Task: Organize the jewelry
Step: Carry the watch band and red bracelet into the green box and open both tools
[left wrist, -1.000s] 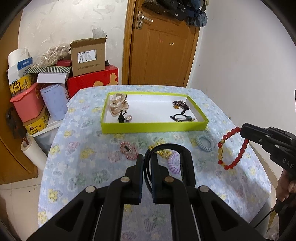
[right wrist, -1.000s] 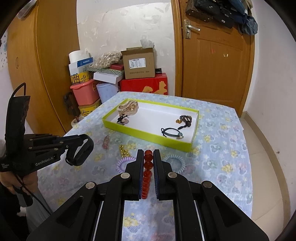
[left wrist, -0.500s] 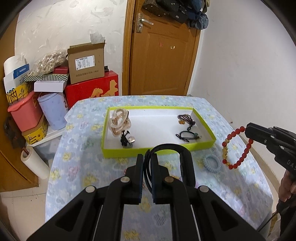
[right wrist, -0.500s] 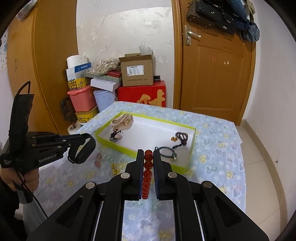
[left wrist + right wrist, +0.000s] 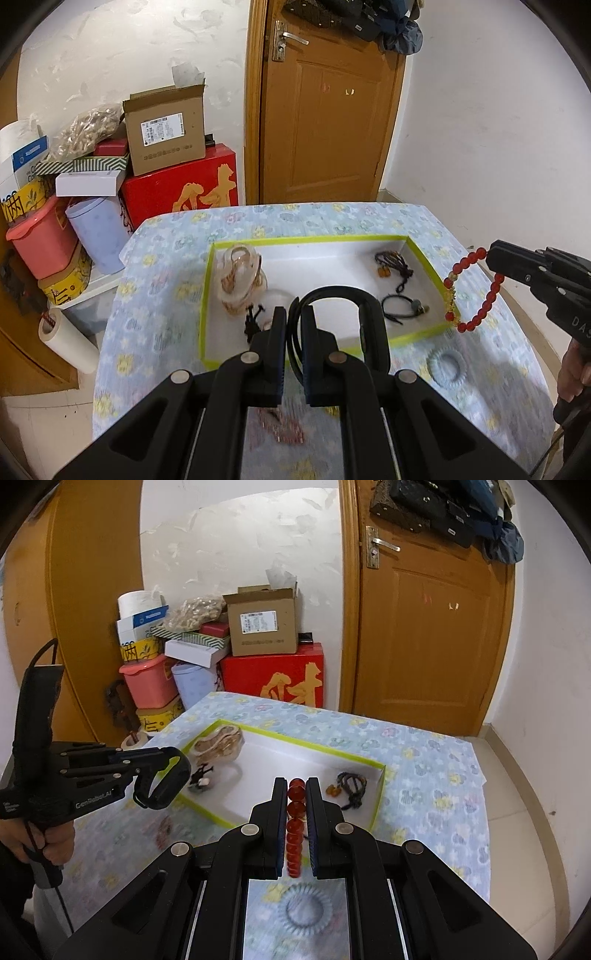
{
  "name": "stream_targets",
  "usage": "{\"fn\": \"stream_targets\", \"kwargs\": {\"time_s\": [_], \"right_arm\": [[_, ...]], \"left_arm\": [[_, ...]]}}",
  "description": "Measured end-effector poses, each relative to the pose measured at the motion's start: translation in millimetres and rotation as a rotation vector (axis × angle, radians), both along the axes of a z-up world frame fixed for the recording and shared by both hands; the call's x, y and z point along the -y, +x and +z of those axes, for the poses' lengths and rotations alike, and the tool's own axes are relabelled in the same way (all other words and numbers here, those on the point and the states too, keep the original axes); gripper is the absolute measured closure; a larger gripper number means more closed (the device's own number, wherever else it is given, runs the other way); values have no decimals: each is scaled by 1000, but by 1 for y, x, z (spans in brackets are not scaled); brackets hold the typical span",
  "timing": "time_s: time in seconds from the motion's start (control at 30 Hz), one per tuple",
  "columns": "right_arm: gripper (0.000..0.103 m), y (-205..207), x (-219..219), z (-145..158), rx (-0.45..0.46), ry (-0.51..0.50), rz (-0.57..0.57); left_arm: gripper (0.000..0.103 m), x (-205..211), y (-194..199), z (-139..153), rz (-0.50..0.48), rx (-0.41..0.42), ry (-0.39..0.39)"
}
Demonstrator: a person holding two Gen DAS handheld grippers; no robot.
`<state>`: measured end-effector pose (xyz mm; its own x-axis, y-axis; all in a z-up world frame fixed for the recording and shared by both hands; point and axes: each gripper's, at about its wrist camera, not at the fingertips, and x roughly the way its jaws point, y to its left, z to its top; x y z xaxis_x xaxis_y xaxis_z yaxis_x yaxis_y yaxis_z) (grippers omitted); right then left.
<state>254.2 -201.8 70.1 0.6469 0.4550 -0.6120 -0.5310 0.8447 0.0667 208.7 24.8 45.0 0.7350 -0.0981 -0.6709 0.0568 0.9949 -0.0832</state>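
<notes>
In the left wrist view, the left tongs (image 5: 293, 347) are clamped on a black band (image 5: 371, 325), whose loop arches up and to the right of the fingertips, held above the near edge of a lime-green tray (image 5: 430, 267). The tray sits on a table (image 5: 166, 251) covered with a pale blue floral cloth. Inside the tray lie a translucent beige hair claw (image 5: 242, 278) at the left, a small black hair clip (image 5: 253, 323) just below it, a dark cord bracelet with amber beads (image 5: 391, 264) at the right, and a black hair tie (image 5: 402, 312) nearer the front. At the right edge, the right tongs (image 5: 493, 258) pinch a red bead bracelet (image 5: 476, 291), which hangs in a loop over the tray's right wall. A light blue spiral hair tie (image 5: 445, 367) lies on the cloth in front of the tray's right corner. In the right wrist view, the right tongs (image 5: 297, 788) are closed on the red bead bracelet (image 5: 295, 825), its beads lined up between the two fingers, above the near side of the tray (image 5: 321, 747). The left tongs (image 5: 177, 755) come in from the left with the black band (image 5: 160, 786) drooping from their tips over the tray's left corner, a hand (image 5: 44, 840) gripping the handle. The hair claw (image 5: 218, 744) and cord bracelet (image 5: 351, 784) rest in the tray, and the spiral hair tie (image 5: 308, 910) lies on the cloth below the tongs.
</notes>
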Motion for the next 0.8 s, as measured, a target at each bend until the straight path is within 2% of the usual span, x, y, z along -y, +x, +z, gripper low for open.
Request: {"fn": "stream_targets", "kwargs": {"time_s": [0.33,0.6,0.8], "right_arm": [[93,42,-9,-31,-77,6,-8],[93,55,-8,-62,-142,-7,-15],[93,63,0,-73,-163,-26,-45]], "left_arm": [[95,-3,36,-21,0,-38,-22],[95,-4,50,-49,1,-94,-22],[95,-2,54,-53,-3,-98,-9]]}}
